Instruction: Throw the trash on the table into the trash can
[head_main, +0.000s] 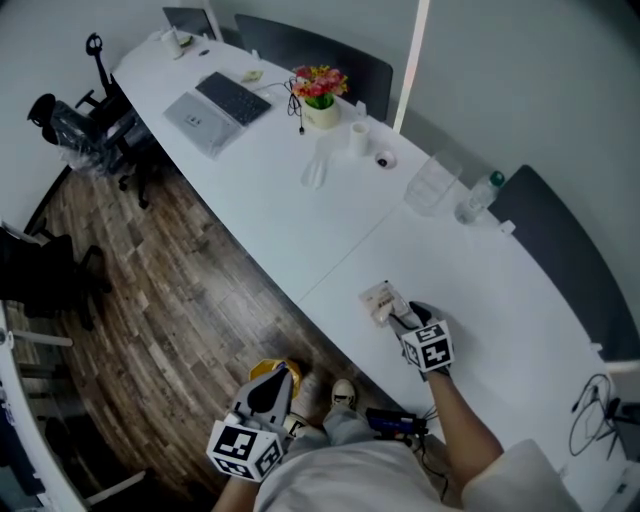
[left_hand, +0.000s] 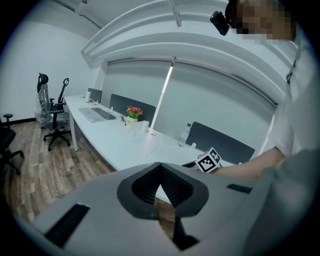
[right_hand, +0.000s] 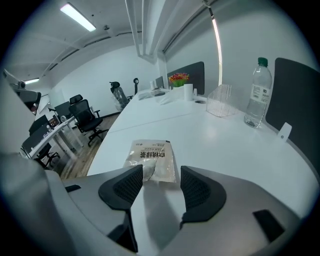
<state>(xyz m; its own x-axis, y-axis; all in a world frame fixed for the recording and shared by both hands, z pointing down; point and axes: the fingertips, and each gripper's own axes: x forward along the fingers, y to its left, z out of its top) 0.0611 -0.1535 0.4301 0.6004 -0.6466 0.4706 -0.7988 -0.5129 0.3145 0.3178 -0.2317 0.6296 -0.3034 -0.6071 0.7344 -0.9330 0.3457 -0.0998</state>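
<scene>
**A:** Your left tongs (left_hand: 160, 170) are low, off the surface's edge, over the wood floor (head_main: 170, 290). They're pressed together with nothing in them.

**B:** Now the packet (right_hand: 151, 157). It lies flat on the long white surface (right_hand: 225, 145), close to the front edge. Its long axis runs straight away from your right tongs (right_hand: 161, 176), with the print toward the far end.

**A:** Those right tongs are spread. The packet's near end sits just between the tips, and the pads aren't pressing on it.

**B:** Across the room there are black office chairs (head_main: 75, 125) at far left. Then on the surface come a keyboard (head_main: 232, 98), flowers (head_main: 319, 85), a clear holder (right_hand: 220, 100) and a water bottle (right_hand: 257, 92) on the right.
</scene>
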